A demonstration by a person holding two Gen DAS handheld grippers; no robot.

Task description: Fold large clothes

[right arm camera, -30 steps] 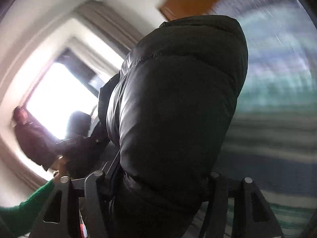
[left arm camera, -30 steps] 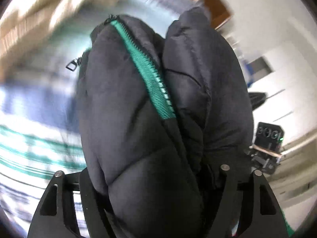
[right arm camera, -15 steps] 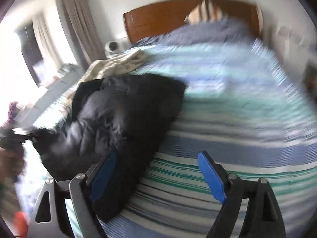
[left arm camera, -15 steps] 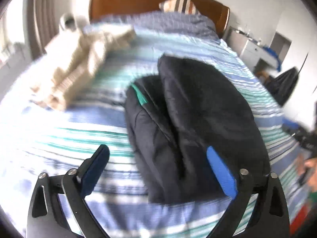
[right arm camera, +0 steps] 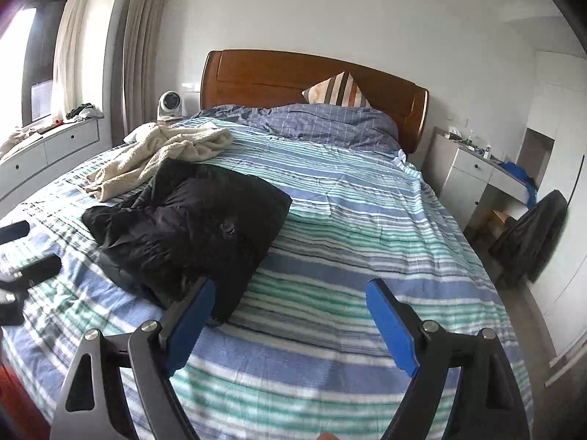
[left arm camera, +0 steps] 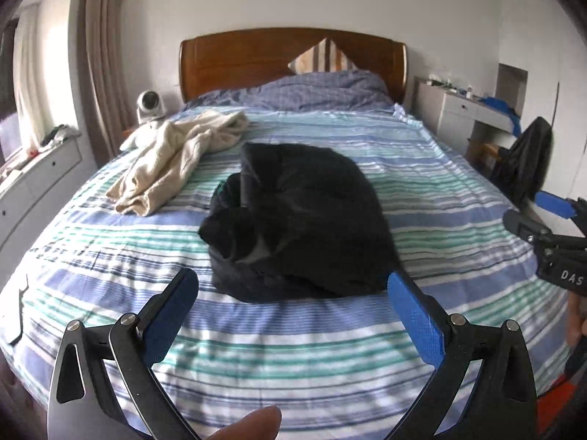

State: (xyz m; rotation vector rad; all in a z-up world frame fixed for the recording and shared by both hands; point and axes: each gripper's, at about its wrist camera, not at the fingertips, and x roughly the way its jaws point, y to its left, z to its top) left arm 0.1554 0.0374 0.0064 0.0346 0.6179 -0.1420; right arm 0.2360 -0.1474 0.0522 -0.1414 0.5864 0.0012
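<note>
Released the jacket since a second earlier, when both tools were clamped on its padded bulk; backed both away and up from the bed. Lay now as a dark folded bundle on the striped cover, roughly mid-bed, zip edge tucked on its left side in the left wrist view. Left gripper stood with jaws wide apart, nothing between the blue pads, clear of the cloth. Right gripper likewise spread and empty, its left pad overlapping the bundle's near corner in the right wrist view, though apart from it by the look of things. Judged as the end of one garment's fold: bundle set down and let go. Seemingly left for next: the cream garment, crumpled beside the jacket toward the headboard, near but not clearly touching. Would call for reaching across, finding two edges or shoulders, pinching each, then spreading flat before folding.
</note>
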